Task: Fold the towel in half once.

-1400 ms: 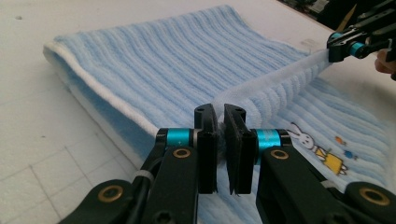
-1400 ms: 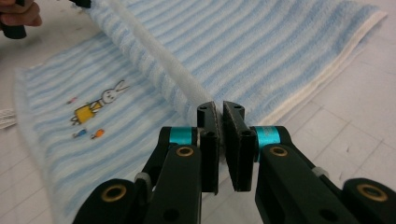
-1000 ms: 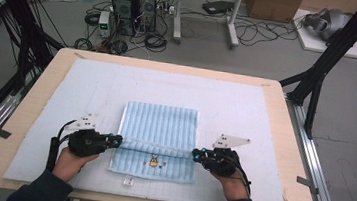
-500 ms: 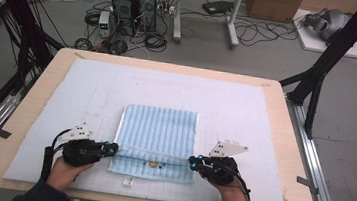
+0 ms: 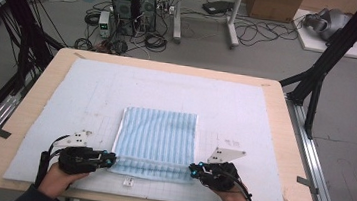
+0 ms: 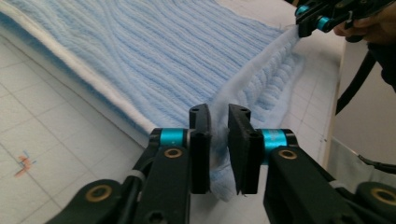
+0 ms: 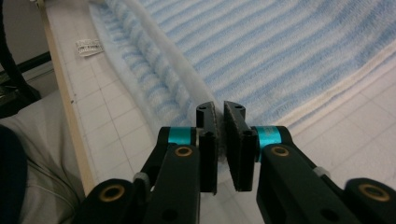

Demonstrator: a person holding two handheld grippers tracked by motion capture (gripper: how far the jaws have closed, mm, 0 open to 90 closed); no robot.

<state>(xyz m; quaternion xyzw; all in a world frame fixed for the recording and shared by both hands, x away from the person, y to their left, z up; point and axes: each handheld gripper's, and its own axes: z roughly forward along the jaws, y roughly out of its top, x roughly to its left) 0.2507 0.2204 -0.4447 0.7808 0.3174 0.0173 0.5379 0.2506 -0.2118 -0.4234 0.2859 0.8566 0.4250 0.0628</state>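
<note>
Pale blue striped terry: folded towel [image 5: 158, 141] lying flat on the white gridded mat [image 5: 265, 119] of the wooden table [image 5: 42, 86], nearer the front edge than the rear, roughly centred between the left and right edges. Left gripper [image 5: 110, 160] at the towel's front left corner; in the left gripper view [image 6: 218, 140], jaws a narrow gap apart with the thick folded edge bunched between them, pads against the fabric though having just been opening; release not complete as far as can be judged. Right gripper [image 5: 193, 170] at the towel's front right corner; in the right gripper view [image 7: 219, 135], jaws likewise only slightly apart, a thin ridge of the fold wedged between the pads, also just been opening. Fold line stretched along the towel's front edge from one gripper to the other. Both grippers held low and near level over the mat, pointing inward toward each other. Left hand [image 5: 60, 178] and right hand [image 5: 231, 196] entering from the front edge of the table, wrapped around the gripper bodies, sleeves just at the picture's bottom. Small white label [image 5: 128, 181] on the mat just in front of the towel's front edge.
</note>
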